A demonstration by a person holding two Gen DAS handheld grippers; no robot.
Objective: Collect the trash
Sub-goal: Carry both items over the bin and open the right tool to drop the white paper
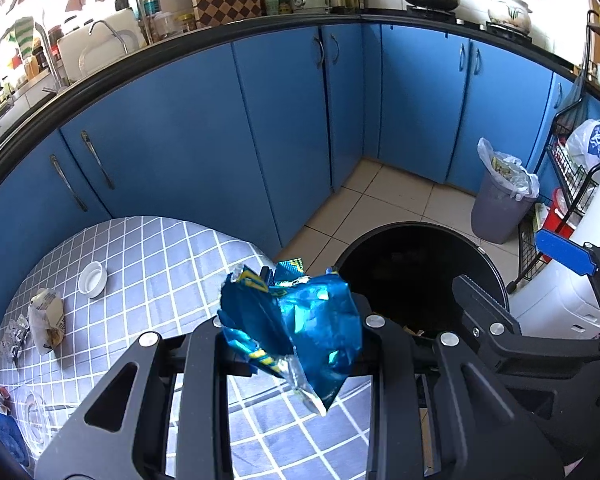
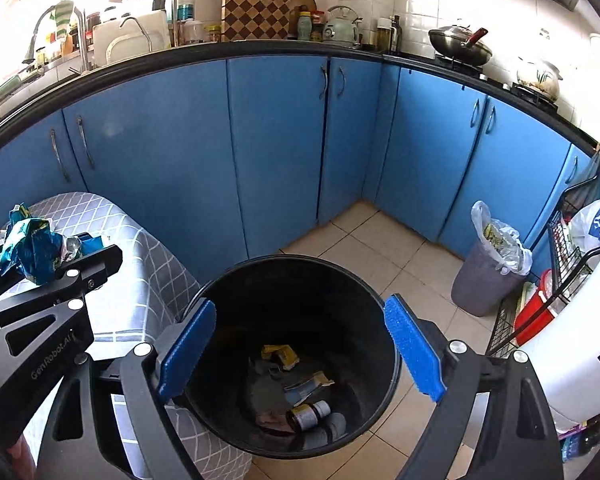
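My left gripper (image 1: 288, 320) is clamped narrow on a crumpled blue-and-yellow foil snack wrapper (image 1: 296, 320), which bulges out above and below the jaws. My right gripper (image 2: 300, 356) stands wide with nothing between its blue ribbed pads (image 2: 188, 352), hanging over the round black plastic bin (image 2: 388, 344) on the tiled floor. A brown bottle (image 2: 308, 416) and flattened packets already lie at the bottom of that bin.

The wrapper sits over the near edge of the table with the grey checked cloth (image 1: 148, 264), left of the bin's mouth and not yet above it. I judge that letting go here would drop it on the cloth or down the gap between table and bin. The foil is light and springy, so it may also cling to a pad or drift sideways as it falls. My two tools are close together, and swinging left over the bin risks knocking them.

More litter waits farther left on the cloth: a white round lid (image 1: 93, 278), a pale food packet (image 1: 48, 320) and crumpled clear wrap (image 1: 14, 338).
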